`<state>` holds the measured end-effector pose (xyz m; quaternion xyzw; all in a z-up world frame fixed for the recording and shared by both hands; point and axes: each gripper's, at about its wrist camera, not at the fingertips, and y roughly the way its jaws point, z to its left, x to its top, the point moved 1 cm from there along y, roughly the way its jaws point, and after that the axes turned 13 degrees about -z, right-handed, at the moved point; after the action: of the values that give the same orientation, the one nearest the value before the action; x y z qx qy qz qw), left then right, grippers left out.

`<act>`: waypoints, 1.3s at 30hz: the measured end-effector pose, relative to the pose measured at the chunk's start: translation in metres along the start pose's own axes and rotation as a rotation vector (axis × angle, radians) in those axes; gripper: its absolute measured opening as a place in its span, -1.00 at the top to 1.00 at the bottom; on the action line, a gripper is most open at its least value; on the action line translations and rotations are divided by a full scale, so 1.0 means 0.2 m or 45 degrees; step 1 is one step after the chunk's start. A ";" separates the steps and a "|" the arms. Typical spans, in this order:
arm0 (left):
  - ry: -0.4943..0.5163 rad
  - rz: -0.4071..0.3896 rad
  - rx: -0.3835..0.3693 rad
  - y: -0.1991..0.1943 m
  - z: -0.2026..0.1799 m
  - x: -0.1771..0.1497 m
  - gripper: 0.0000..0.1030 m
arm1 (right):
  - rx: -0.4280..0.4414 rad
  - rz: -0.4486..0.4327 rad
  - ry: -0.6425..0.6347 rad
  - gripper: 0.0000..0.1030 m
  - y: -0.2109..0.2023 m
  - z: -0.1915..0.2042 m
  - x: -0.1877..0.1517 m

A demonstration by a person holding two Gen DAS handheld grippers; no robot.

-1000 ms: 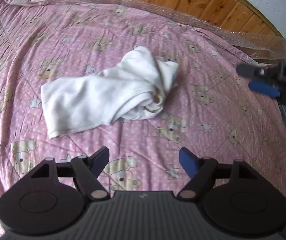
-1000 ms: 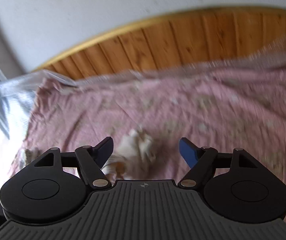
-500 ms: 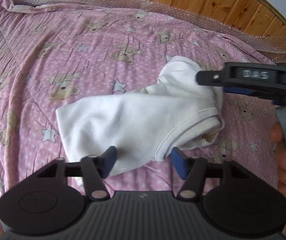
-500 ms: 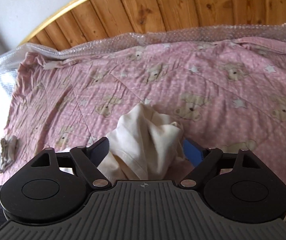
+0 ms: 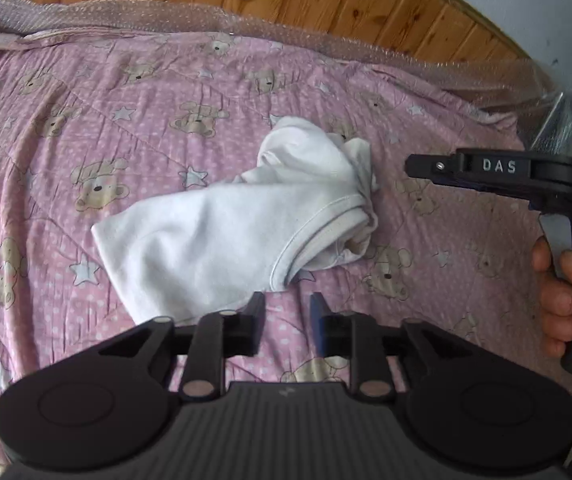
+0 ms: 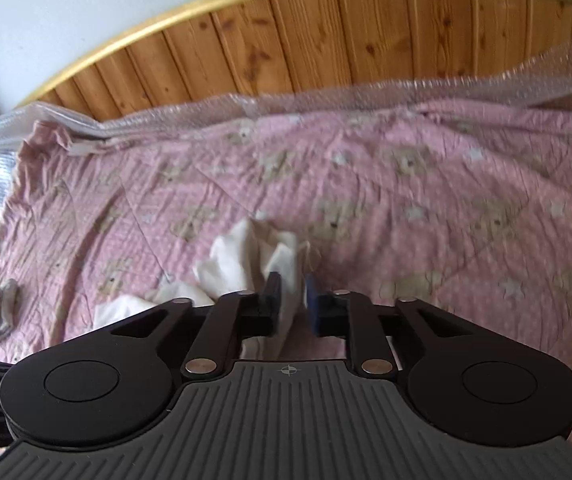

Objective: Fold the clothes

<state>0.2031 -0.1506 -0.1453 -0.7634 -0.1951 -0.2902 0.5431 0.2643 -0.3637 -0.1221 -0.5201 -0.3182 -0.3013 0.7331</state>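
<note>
Now | right gripper (image 5: 414,168) reads "DAS", fingers' gap unclear | left gripper (image 5: 287,312) fingers narrowly apart | white garment (image 5: 238,232) crumpled

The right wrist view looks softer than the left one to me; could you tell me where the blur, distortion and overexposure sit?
Right wrist view: quilt and headboard smeared by motion blur, gripper body sharp, left edge blown out white. Left wrist view: crisp on the garment; fisheye bends the headboard into an arc.

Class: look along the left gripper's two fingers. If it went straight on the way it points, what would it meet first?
Probably the white garment: its near hem lies just beyond the left gripper, though depth is unclear.
</note>
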 end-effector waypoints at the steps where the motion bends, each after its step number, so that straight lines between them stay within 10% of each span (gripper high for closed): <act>1: 0.030 -0.008 -0.012 0.04 -0.03 0.01 0.10 | 0.006 0.002 0.019 -0.29 0.03 0.00 -0.01; 4: 0.145 -0.026 0.017 0.18 -0.10 0.02 -0.24 | 0.017 0.011 0.028 -0.63 0.13 0.04 -0.02; 7: 0.229 -0.024 0.071 0.30 -0.13 0.01 -0.16 | 0.041 0.080 0.007 -0.62 0.29 0.07 -0.05; 8: 0.246 -0.026 0.092 0.32 -0.12 0.00 0.42 | 0.051 0.113 -0.006 -0.50 0.35 0.08 -0.07; 10: 0.215 -0.014 0.096 0.31 -0.06 0.02 0.82 | 0.047 0.133 -0.051 0.84 0.37 0.10 -0.06; 14: 0.079 -0.120 -0.075 -0.06 0.05 0.15 0.88 | 0.073 0.005 -0.015 0.89 0.17 0.07 0.04; 18: 0.058 -0.006 -0.391 -0.43 0.02 0.09 0.88 | 0.075 -0.126 0.086 0.89 -0.27 -0.07 0.03; 20: 0.044 0.168 -0.480 -0.43 -0.02 -0.10 0.88 | -0.030 -0.010 0.085 0.77 -0.33 -0.21 -0.18; 22: 0.049 0.364 -0.471 -0.35 -0.07 -0.33 0.89 | -0.219 0.174 0.113 0.01 -0.36 -0.37 -0.47; 24: 0.069 0.441 -0.425 -0.32 -0.11 -0.48 0.91 | -0.335 0.219 0.206 0.06 -0.47 -0.51 -0.66; 29: -0.016 0.253 -0.389 -0.36 -0.11 -0.36 0.51 | -0.302 0.073 0.148 -0.05 -0.55 -0.45 -0.57; 33: 0.006 0.126 -0.280 -0.21 -0.12 -0.12 0.29 | -0.211 -0.028 -0.008 -0.64 -0.52 -0.31 -0.44; 39: 0.183 0.194 -0.218 0.23 -0.29 -0.06 0.07 | -0.139 0.108 -0.319 -0.42 -0.22 -0.15 -0.45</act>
<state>0.2092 -0.2206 -0.1725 -0.7968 -0.0716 -0.3179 0.5089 0.1789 -0.3955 -0.1745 -0.6057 -0.3681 -0.2195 0.6704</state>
